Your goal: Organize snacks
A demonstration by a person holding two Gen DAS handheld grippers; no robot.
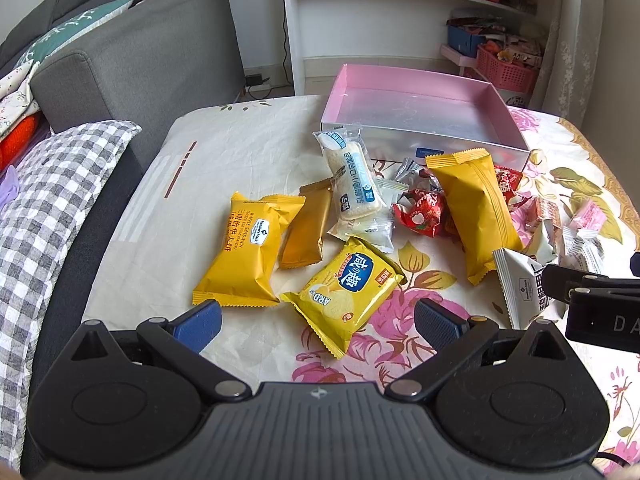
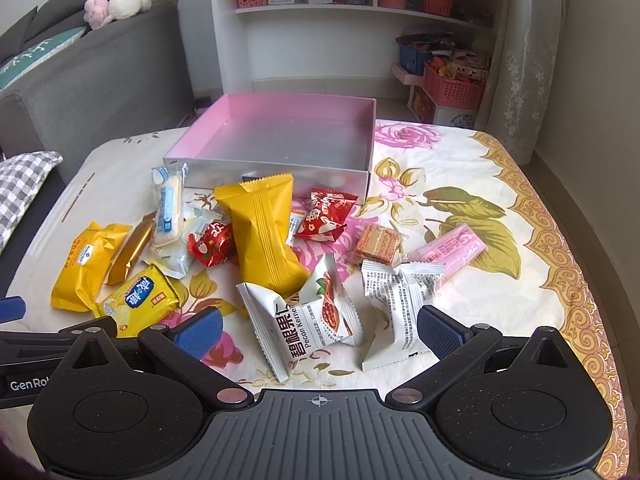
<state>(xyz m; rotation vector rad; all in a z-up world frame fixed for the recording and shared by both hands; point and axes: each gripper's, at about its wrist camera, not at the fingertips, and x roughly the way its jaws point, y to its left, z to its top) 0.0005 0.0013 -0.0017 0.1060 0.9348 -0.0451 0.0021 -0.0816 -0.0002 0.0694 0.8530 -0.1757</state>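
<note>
Several snack packs lie loose on a floral cloth in front of an empty pink box. My left gripper is open, just short of a yellow potato-chip pack. A yellow waffle pack, a gold bar and a white-blue cake pack lie beyond it. My right gripper is open, just short of a white pecan-kernel pack and a second white pack. A big yellow pack, red candy packs and a pink bar lie further out.
A grey sofa with a checked cushion stands on the left. A white shelf unit and red baskets stand behind the table. The right gripper's body shows at the right edge of the left wrist view.
</note>
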